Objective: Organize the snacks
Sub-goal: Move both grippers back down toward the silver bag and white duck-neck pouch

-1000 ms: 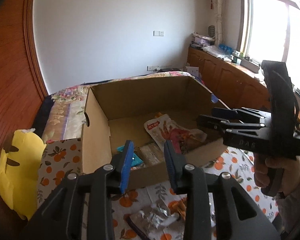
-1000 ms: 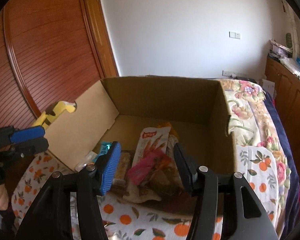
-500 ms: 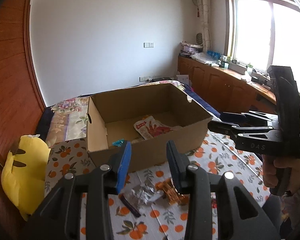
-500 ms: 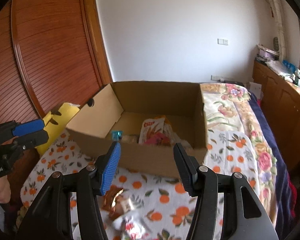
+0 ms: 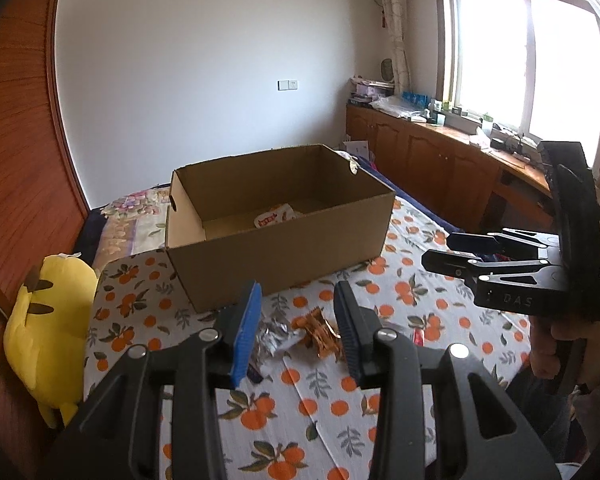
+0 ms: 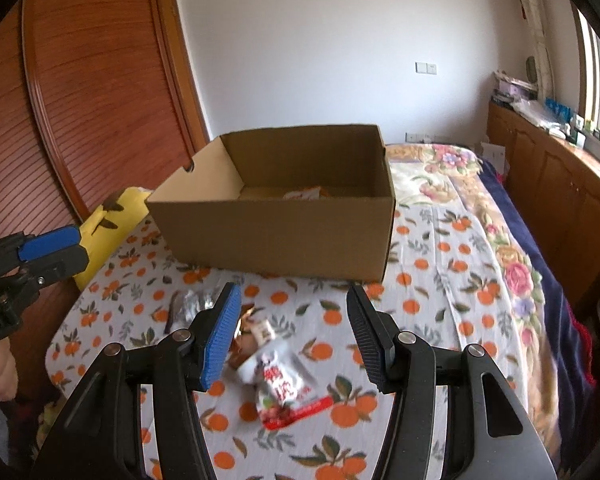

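Note:
An open cardboard box (image 5: 280, 256) stands on the orange-print bedspread (image 5: 340, 400), with a white-and-red packet (image 5: 274, 216) inside. In front of it lie loose snacks: a silver wrapper (image 5: 276, 336) and a golden wrapper (image 5: 318, 332). My left gripper (image 5: 298, 324) hovers over them, open and holding nothing. In the right wrist view, the box (image 6: 276, 232) is ahead and a red-and-white packet (image 6: 280, 388) lies below my right gripper (image 6: 296, 336), which is open with nothing between its fingers. The golden wrapper (image 6: 246, 328) and the silver wrapper (image 6: 192, 302) lie just left of it.
A yellow plush toy (image 5: 48, 340) leans at the bed's left edge against a wooden wardrobe (image 6: 80, 100). Wooden cabinets (image 5: 440, 168) with clutter run under the window on the right. A floral blanket (image 6: 440, 168) lies behind and right of the box.
Both grippers have drawn back from above the box, which now sits farther away. The loose snacks on the bedspread have come into view. The left jaws stand slightly wider.

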`<state>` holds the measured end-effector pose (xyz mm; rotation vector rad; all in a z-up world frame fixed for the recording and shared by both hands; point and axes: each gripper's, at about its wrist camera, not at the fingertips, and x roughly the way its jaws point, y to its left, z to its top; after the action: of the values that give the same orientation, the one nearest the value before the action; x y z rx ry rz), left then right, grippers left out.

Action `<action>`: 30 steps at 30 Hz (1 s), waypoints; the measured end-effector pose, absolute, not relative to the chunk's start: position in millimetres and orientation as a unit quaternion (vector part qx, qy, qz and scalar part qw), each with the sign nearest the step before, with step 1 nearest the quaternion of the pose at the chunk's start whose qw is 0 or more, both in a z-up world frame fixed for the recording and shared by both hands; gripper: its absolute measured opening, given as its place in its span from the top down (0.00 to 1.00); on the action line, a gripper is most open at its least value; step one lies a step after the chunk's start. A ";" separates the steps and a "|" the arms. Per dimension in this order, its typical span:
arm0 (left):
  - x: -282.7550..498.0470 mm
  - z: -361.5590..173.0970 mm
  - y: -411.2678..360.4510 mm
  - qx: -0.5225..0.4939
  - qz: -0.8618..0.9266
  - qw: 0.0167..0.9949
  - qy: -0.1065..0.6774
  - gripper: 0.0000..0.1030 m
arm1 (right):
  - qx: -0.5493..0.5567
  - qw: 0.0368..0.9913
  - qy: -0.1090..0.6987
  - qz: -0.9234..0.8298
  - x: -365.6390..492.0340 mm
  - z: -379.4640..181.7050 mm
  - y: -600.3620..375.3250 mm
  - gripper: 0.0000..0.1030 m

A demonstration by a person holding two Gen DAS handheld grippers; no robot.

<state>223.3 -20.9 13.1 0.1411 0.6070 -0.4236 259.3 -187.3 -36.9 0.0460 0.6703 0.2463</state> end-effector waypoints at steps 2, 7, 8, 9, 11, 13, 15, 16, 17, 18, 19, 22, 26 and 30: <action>219.0 9.1 -20.4 0.072 -0.208 0.929 0.297 0.63 | 0.023 0.935 0.332 0.121 254.6 -41.7 -186.2 0.45; 215.2 -2.7 -21.1 0.073 -0.210 0.925 0.308 0.63 | 0.022 0.930 0.345 0.127 249.7 -54.9 -183.8 0.40; 215.2 -5.4 -20.9 0.073 -0.210 0.924 0.310 0.63 | 0.020 0.929 0.347 0.126 248.7 -57.9 -182.9 0.39; 215.4 -7.8 -20.9 0.072 -0.211 0.923 0.312 0.63 | 0.018 0.928 0.349 0.126 248.5 -60.6 -181.9 0.39; 213.5 -11.4 -21.2 0.073 -0.212 0.922 0.315 0.63 | 0.018 0.926 0.354 0.126 248.1 -66.7 -180.7 0.38; 212.7 -14.5 -21.0 0.074 -0.213 0.922 0.316 0.63 | 0.016 0.923 0.363 0.128 250.1 -74.1 -178.6 0.36; 212.9 -18.1 -19.8 0.074 -0.214 0.921 0.317 0.63 | 0.012 0.920 0.370 0.129 252.5 -81.1 -177.1 0.36; 213.5 -20.0 -18.9 0.073 -0.214 0.921 0.319 0.62 | 0.011 0.918 0.374 0.129 253.8 -84.2 -176.1 0.36; 214.7 -21.2 -17.8 0.072 -0.214 0.920 0.320 0.62 | 0.008 0.916 0.380 0.130 256.4 -89.0 -174.9 0.35; 216.0 -23.1 -16.6 0.070 -0.213 0.920 0.322 0.62 | 0.008 0.915 0.383 0.130 258.4 -92.2 -174.3 0.35; 217.7 -24.9 -15.7 0.069 -0.212 0.919 0.324 0.62 | 0.008 0.913 0.385 0.131 260.2 -95.5 -173.8 0.35; 223.9 -32.7 -12.0 0.065 -0.209 0.917 0.333 0.62 | 0.006 0.908 0.397 0.135 267.2 -107.3 -172.2 0.34; 233.1 -45.0 -8.5 0.066 -0.204 0.913 0.347 0.61 | 0.005 0.900 0.414 0.134 276.6 -124.7 -171.4 0.33; 243.0 -55.6 -5.3 0.064 -0.200 0.910 0.358 0.61 | 0.004 0.895 0.424 0.137 282.0 -133.7 -170.2 0.33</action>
<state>243.0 -5.3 -55.6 0.1322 0.7384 -0.4130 282.0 -170.2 -133.7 0.0073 0.8790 0.2848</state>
